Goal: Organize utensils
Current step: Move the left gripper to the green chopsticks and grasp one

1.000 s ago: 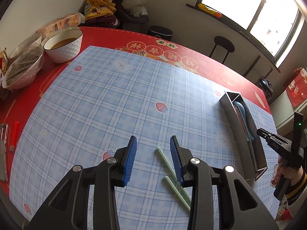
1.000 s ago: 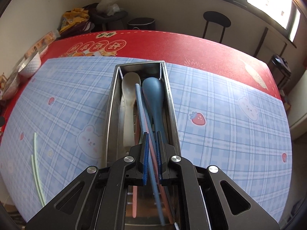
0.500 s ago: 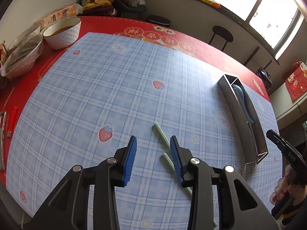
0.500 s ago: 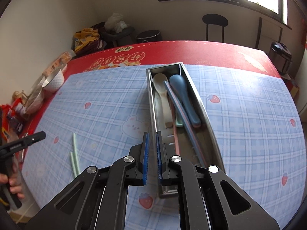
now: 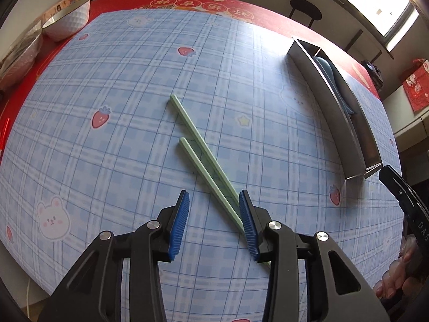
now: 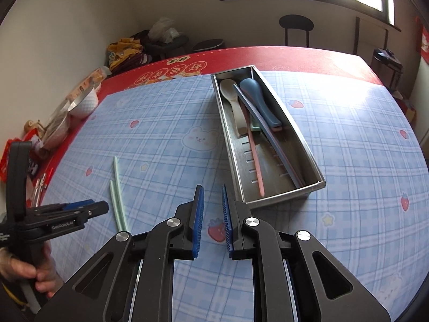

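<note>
The left gripper (image 5: pixel 214 198) is hanging with fingers spread over two green chopsticks (image 5: pixel 199 139), pinching nothing. Open checked cloth (image 5: pixel 120 134) is lying toward nine o'clock; the steel tray (image 6: pixel 309 145) of spoons is sitting at two o'clock. The right gripper (image 6: pixel 213 196), empty, is opening just beside the tray's near corner.

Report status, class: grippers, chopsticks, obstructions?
Left gripper open above green chopsticks. Right gripper empty, jaws opening. Metal tray holds spoons. Nothing blocking.
</note>
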Action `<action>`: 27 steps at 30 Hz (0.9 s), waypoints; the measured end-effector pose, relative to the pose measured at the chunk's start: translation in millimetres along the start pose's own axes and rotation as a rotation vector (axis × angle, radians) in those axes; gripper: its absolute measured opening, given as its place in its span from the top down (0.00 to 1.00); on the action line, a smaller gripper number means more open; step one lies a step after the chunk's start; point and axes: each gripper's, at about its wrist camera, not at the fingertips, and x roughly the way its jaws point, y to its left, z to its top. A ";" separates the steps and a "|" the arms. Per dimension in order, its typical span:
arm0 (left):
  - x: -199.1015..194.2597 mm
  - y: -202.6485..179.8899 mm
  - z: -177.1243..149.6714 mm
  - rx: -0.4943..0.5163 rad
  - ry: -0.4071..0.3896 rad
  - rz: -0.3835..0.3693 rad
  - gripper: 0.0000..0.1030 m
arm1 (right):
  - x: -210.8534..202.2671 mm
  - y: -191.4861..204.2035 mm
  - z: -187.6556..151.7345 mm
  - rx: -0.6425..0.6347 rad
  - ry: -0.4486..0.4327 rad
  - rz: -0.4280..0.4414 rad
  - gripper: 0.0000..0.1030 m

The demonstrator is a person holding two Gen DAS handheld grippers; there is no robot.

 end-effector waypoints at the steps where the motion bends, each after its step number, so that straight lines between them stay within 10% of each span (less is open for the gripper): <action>1: 3.5 -0.5 -2.8 -0.020 0.019 -0.010 0.69 | -0.6 -2.7 -2.1 -0.002 0.002 0.002 0.86; 27: 20.2 -22.5 -10.4 -0.156 0.049 0.120 0.81 | -29.3 -58.8 -21.1 0.068 -0.044 -0.030 0.83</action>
